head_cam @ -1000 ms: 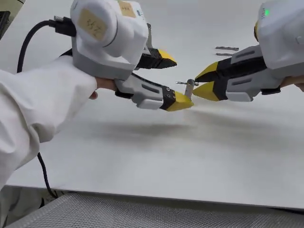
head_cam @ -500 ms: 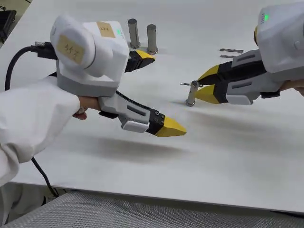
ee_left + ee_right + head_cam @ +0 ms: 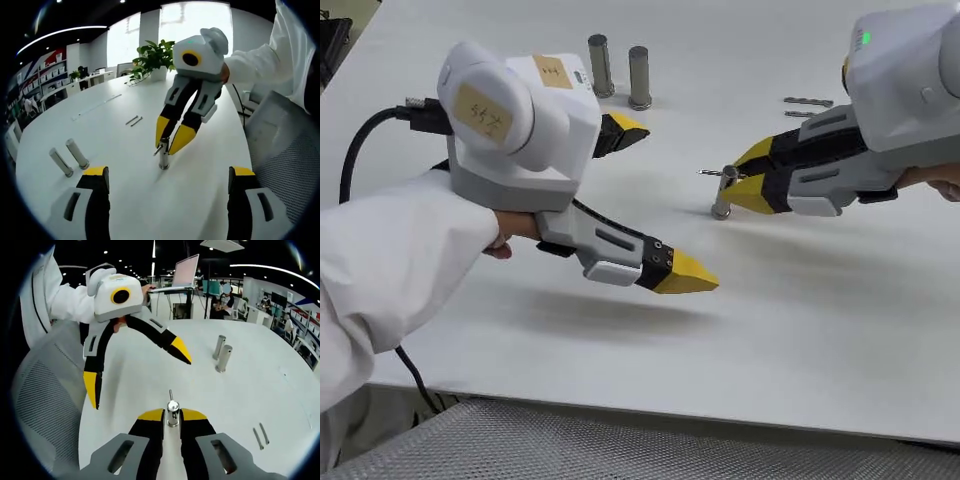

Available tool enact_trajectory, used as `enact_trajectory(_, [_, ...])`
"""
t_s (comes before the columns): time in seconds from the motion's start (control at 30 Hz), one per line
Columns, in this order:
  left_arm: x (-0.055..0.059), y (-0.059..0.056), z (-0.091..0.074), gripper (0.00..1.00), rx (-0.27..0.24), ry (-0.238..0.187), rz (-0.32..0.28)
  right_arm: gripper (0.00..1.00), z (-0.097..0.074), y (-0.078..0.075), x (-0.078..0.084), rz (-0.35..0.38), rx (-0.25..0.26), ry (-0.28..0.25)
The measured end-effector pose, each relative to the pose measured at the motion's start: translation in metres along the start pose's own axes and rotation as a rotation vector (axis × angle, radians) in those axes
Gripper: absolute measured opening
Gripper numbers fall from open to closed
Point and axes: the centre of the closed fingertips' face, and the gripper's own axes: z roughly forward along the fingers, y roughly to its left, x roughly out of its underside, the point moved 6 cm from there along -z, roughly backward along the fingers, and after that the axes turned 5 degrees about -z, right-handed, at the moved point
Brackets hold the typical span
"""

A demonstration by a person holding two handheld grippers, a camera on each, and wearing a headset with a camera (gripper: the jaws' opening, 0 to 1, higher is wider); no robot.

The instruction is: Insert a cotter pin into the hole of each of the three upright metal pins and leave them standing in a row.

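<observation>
Open office with ceiling spots, a potted plant and a screen at the far ends of a long white matte desk; grey mesh chair at its edge. Two spare cotter pins lie flat behind the right tongs. Two bare pins stand upright side by side at the back: rear pin, near pin. The third metal pin, a smooth steel cylinder, stands mid-desk with a thin cotter pin through its top, poking out leftward. The right tongs pinch that pin's top and cover its right side. The left tongs are spread wide above bare desk, apart from it. Tips are yellow wedges; a black cable trails left.
</observation>
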Motion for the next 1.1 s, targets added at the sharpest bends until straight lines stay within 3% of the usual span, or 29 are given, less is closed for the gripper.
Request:
enact_trajectory(0.37, [0.000, -0.001, 0.001, 0.97, -0.001, 0.003, -0.007, 0.04, 0.001, 0.000, 0.000, -0.015, -0.034, -0.014])
enact_trajectory(0.47, [-0.002, -0.002, 0.001, 0.97, 0.002, -0.005, -0.011, 0.04, 0.000, -0.003, -0.002, -0.017, -0.022, -0.022])
enact_trajectory(0.83, [-0.003, -0.001, 0.000, 0.98, 0.004, -0.014, -0.012, 0.04, -0.003, -0.024, -0.013, -0.065, -0.010, -0.023])
enact_trajectory(0.9, [-0.003, 0.000, 0.000, 0.98, 0.002, -0.014, -0.012, 0.04, -0.002, -0.033, -0.012, -0.079, -0.010, -0.013])
enact_trajectory(1.1, [-0.003, 0.003, 0.000, 0.97, -0.002, -0.017, -0.016, 0.04, 0.000, -0.039, -0.009, -0.083, -0.018, -0.009])
